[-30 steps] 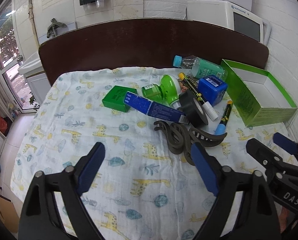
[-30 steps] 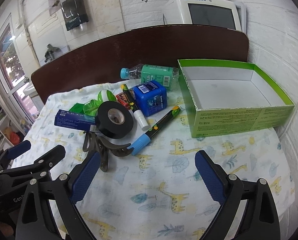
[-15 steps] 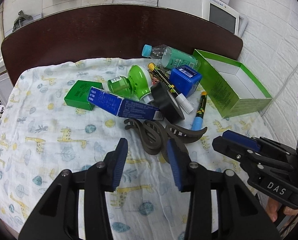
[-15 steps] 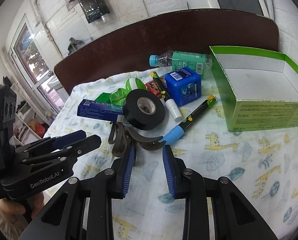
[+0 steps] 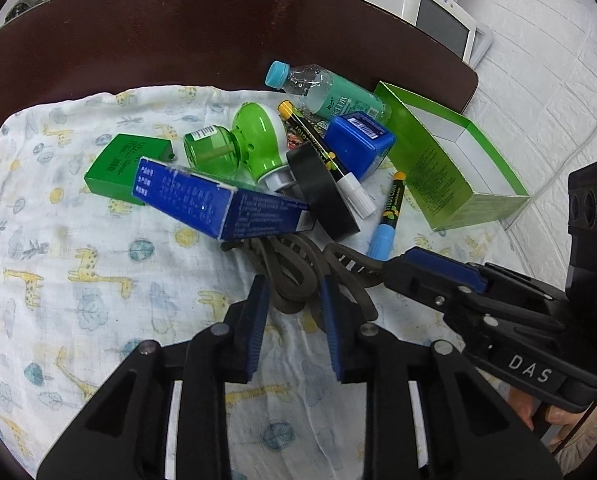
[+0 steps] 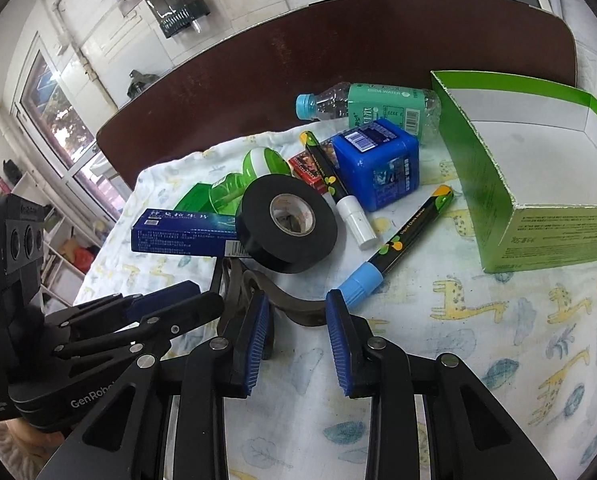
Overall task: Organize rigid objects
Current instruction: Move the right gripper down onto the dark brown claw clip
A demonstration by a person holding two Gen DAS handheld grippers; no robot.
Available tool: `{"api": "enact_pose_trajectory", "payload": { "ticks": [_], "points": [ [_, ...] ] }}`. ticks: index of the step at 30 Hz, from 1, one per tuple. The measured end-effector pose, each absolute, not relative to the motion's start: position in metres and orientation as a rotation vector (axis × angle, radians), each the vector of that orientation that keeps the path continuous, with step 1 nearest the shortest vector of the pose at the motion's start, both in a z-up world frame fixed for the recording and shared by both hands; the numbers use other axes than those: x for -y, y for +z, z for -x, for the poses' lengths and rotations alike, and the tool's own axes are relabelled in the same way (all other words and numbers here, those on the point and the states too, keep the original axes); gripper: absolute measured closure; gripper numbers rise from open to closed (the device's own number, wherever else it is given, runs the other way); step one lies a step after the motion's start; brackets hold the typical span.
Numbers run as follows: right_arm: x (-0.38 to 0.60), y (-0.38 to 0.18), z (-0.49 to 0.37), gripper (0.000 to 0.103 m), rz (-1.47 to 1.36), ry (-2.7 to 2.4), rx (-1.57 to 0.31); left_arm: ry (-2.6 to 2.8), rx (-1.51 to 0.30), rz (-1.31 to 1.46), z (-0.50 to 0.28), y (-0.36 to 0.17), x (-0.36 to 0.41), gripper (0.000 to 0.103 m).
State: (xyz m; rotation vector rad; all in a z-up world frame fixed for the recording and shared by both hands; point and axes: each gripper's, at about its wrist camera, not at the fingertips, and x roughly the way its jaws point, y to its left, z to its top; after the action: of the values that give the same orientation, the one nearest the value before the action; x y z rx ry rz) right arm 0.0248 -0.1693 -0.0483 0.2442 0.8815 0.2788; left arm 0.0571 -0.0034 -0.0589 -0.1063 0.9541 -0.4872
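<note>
The pile of hard things sits on a worktop [image 5: 78, 280] covered with a giraffe cloth. The nearest thing is a dark brown hair clip [image 5: 294, 276] with curved teeth, lying at the front edge of the pile.

The left claw [image 5: 292, 300] points down at the clip. Its jaws are closing, with the clip's rounded end between the blue pads [image 5: 258, 312]. It is hard to tell if the pads press on it yet.

The right claw [image 6: 296, 312] is close beside it, pointing down at the same clip [image 6: 290, 304]. Its jaws stand close together with a curved arm of the clip in the gap, not clearly pinched.

The clip's long side runs across, from one claw to the other, so both are about equally near.

Behind the clip lie a black tape roll [image 6: 288, 228], a long blue box [image 5: 218, 208] and a marker with a blue cap [image 6: 398, 240]. The open green box [image 6: 538, 184] stands to the right, against the wall. The cloth between the clip and the green box is bare, so there is room to carry it there.
</note>
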Motion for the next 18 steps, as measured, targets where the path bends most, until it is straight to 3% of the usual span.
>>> {"api": "enact_pose_trajectory", "payload": {
  "ticks": [3, 5, 18],
  "points": [
    [0.162, -0.051, -0.025, 0.071, -0.254, 0.325, -0.902, -0.52, -0.962, 0.105, -0.05, -0.057, 0.009, 0.088],
    [0.156, -0.05, -0.023, 0.079, -0.242, 0.343, -0.902, -0.519, -0.961, 0.086, -0.043, -0.057, 0.012, 0.093],
    [0.189, -0.041, -0.014, 0.079, -0.295, 0.269, -0.85, -0.481, -0.939, 0.071, -0.032, -0.054, 0.003, 0.093]
  ]
}}
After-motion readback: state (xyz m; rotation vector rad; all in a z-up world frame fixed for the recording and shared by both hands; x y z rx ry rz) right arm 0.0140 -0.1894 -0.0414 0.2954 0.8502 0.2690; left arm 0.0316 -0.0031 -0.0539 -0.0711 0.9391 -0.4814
